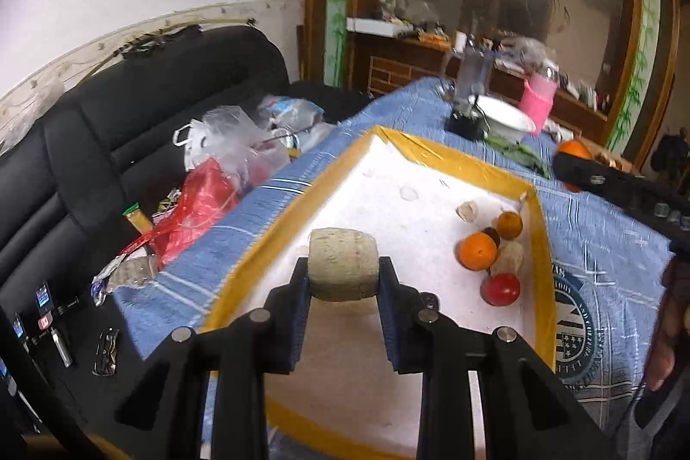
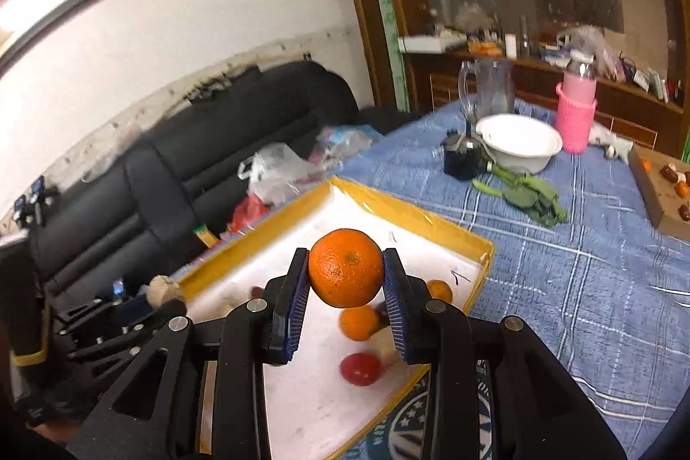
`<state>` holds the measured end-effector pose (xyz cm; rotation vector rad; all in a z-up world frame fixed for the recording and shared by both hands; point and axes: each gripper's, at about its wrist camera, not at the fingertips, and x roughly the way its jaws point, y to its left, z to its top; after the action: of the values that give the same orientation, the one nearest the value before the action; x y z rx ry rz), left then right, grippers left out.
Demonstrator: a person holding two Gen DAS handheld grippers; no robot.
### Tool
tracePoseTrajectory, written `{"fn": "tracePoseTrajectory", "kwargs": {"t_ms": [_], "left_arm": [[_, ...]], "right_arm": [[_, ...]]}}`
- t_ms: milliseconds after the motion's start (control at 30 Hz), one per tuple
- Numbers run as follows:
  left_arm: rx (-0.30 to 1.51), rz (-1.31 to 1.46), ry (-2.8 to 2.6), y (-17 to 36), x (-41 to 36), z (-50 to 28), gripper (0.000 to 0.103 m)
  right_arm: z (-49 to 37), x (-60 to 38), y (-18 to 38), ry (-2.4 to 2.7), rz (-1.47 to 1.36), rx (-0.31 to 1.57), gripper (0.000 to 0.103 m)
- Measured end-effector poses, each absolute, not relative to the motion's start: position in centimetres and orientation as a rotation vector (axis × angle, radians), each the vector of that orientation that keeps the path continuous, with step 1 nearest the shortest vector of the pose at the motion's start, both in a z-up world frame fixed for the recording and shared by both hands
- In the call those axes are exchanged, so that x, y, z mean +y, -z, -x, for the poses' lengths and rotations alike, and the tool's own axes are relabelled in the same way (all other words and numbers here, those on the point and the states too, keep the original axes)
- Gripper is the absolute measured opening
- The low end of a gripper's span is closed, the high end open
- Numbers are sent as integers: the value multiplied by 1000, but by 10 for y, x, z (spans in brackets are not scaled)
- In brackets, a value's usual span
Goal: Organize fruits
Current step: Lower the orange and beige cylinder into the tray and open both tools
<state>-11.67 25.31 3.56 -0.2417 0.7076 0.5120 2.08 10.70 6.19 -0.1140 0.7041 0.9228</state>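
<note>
Left hand-held gripper point(image 1: 343, 270) pinching beige fruit point(image 1: 343, 264), right hand-held gripper point(image 2: 346, 270) pinching orange point(image 2: 346, 267); both hovering over tray point(image 1: 541, 240), likely for sorting beside fruits lying there.

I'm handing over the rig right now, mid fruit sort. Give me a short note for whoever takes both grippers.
Left gripper: shut on a tan fruit, above the yellow-rimmed tray.
Right gripper: shut on an orange, above the same tray.
Done: two oranges, a red fruit and a few pale pieces lie at the tray's right side.
Left: place both held fruits; more pieces sit on the cardboard far right.
</note>
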Motion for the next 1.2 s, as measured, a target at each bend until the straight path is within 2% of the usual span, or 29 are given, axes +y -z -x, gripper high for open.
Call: {"fn": "tracePoseTrajectory", "kwargs": {"t_ms": [300,567,1200], "left_arm": [[819,202,-513,-13,240,76,32],[822,221,-552,-13,255,67,32],[919,280,-579,-5,284,19,32]], "right_arm": [[-48,135,-23,-917,220,789,31],[-68,141,-8,-893,262,833,31],[-70,144,4,-893,349,874,32]]}}
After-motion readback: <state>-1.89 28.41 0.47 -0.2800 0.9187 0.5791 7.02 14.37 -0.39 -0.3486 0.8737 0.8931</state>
